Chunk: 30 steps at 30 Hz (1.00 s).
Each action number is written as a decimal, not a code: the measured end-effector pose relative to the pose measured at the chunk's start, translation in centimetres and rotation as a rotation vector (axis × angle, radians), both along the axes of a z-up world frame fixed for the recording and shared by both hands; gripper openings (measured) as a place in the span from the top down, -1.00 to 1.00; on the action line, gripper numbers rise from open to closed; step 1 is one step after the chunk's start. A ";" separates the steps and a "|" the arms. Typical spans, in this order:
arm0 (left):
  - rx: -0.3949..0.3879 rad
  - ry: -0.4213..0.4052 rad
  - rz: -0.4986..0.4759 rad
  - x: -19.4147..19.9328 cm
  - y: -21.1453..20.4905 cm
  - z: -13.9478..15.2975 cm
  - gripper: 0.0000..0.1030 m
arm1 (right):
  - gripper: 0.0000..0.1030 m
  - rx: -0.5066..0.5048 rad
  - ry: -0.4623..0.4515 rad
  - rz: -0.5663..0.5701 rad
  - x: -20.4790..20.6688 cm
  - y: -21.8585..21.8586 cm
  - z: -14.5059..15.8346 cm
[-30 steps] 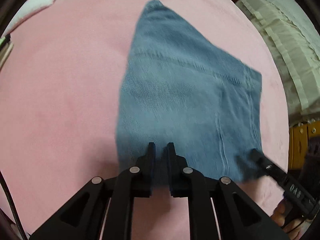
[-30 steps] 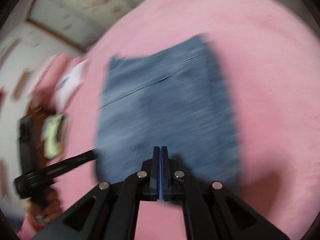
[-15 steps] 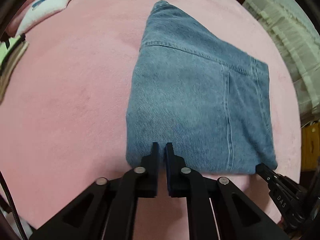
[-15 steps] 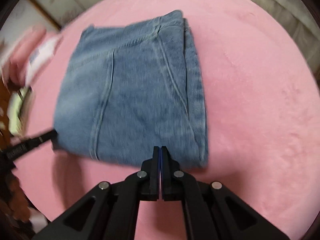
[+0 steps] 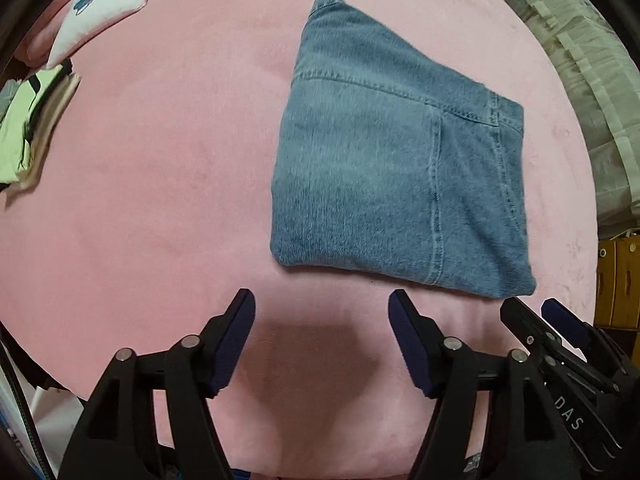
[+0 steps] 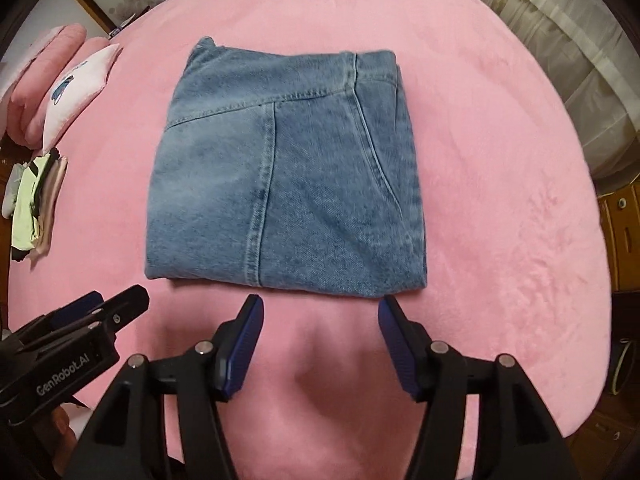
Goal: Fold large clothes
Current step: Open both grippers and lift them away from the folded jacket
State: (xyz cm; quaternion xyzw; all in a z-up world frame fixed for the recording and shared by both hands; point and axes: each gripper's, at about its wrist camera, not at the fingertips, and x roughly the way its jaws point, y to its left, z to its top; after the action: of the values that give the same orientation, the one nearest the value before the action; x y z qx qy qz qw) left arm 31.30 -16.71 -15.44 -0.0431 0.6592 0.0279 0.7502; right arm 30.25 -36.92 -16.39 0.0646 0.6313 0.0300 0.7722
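A pair of blue jeans (image 5: 392,168) lies folded into a compact rectangle on the pink bed cover (image 5: 160,184); it also shows in the right wrist view (image 6: 288,184). My left gripper (image 5: 322,300) is open and empty, just short of the jeans' near edge. My right gripper (image 6: 320,306) is open and empty, close to the near edge of the fold. The right gripper also shows at the lower right of the left wrist view (image 5: 536,316), and the left gripper at the lower left of the right wrist view (image 6: 108,304).
A white pillow (image 6: 76,92) and pink pillows (image 6: 36,80) lie at the far left. A stack of folded clothes (image 5: 32,128) sits at the left edge of the bed. Pale curtains (image 6: 560,40) hang at the right, with a wooden cabinet (image 6: 624,232) below.
Both grippers have opened and let go of the jeans' near edge, then drawn back. The folded jeans now lie flat and still on the cover.
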 end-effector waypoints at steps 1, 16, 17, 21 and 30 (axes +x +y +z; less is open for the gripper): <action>0.000 -0.005 -0.002 0.1 -0.1 0.4 -0.44 | -0.30 0.000 0.005 -0.003 0.3 0.2 0.3; -0.011 -0.038 -0.073 1.4 -1.8 1.8 -0.54 | -0.44 0.037 0.027 -0.064 1.7 -0.6 1.9; -0.009 -0.038 -0.073 1.4 -1.9 1.7 -0.54 | -0.44 0.036 0.028 -0.064 1.8 -0.6 1.9; -0.014 -0.036 -0.069 1.8 -1.9 1.7 -0.54 | -0.44 0.041 0.036 -0.069 2.0 -0.6 1.8; -0.004 -0.034 -0.071 2.4 -1.6 1.6 -0.54 | -0.45 0.040 0.049 -0.057 2.6 -0.1 1.3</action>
State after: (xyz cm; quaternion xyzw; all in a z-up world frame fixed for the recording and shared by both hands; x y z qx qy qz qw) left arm 33.69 -18.34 -13.86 -0.0217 0.6475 -0.0007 0.7617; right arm 32.86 -36.99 -15.14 0.0986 0.6473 0.0188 0.7556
